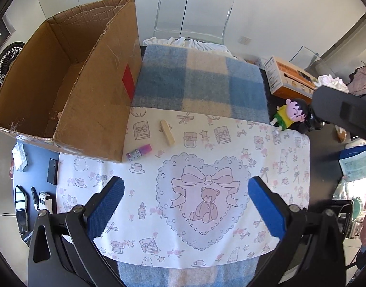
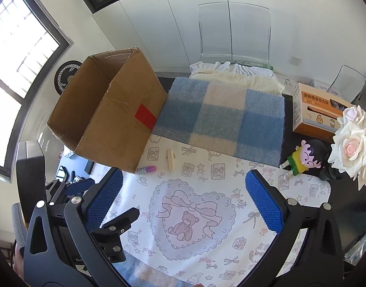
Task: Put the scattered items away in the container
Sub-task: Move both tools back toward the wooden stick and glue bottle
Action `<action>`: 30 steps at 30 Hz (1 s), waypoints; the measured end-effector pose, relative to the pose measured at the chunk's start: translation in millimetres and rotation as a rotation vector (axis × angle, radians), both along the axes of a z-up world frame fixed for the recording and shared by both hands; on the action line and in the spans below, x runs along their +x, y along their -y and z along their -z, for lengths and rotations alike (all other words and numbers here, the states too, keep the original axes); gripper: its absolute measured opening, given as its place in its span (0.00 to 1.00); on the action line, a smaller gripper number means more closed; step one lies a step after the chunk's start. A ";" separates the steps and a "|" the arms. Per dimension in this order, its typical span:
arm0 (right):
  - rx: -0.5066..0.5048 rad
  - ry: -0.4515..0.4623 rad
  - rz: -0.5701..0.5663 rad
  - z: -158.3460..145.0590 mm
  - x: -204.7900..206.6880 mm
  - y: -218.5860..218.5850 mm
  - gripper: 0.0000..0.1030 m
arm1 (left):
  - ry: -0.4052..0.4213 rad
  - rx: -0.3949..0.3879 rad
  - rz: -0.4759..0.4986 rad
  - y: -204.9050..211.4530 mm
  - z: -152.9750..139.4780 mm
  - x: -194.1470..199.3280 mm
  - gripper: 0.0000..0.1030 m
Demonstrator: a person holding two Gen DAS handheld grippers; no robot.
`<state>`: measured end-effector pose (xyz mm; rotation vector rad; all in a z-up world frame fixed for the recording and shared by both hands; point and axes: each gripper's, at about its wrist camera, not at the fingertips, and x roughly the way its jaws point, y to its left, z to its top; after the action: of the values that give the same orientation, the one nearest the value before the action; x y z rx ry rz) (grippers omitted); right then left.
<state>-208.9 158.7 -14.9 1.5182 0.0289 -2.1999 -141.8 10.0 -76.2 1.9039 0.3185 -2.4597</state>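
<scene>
**Both grippers empty, two small items not yet boxed**

Nearest: left gripper has its blue pads spread wide, nothing between them, hovering over the printed placemat above the heart-and-bear motif. Right gripper same: spread, empty, over the same mat. Looks like a staging pose ahead of a pick, both cameras pointed at the remaining items.

Mid: wooden stick lies flat on the mat, apart from everything. Purple glue-stick-like tube lies just beside the near corner of the cardboard box, probably touching or nearly so. That corner will crowd a gripper finger, so I'd approach the tube from the open side. Label on the tube is too small to read.

The box is the container: open top, left of the mat, red tape patch on its side. Something small shows inside low down; can't identify it.

Right edge of mat: cartoon figurine in a yellow shirt, lying partly on the dark tabletop with its feet at the mat edge. Likely also a tidy target.

Far: plaid blanket under the mat, probably padding. Orange carton with Chinese print, reads roughly 保鲜膜盒组合装. Artificial roses at right, clear chair behind.
</scene>
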 end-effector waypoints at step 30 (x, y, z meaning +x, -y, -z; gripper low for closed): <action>0.011 0.218 -0.151 183.6 -49.8 57.1 0.63 | 0.117 -0.121 0.104 28.1 126.0 -34.8 0.55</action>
<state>-258.7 101.6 -198.5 1.6957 0.0835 -1.9121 -176.6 -18.1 -202.3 2.0509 0.0686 -2.3538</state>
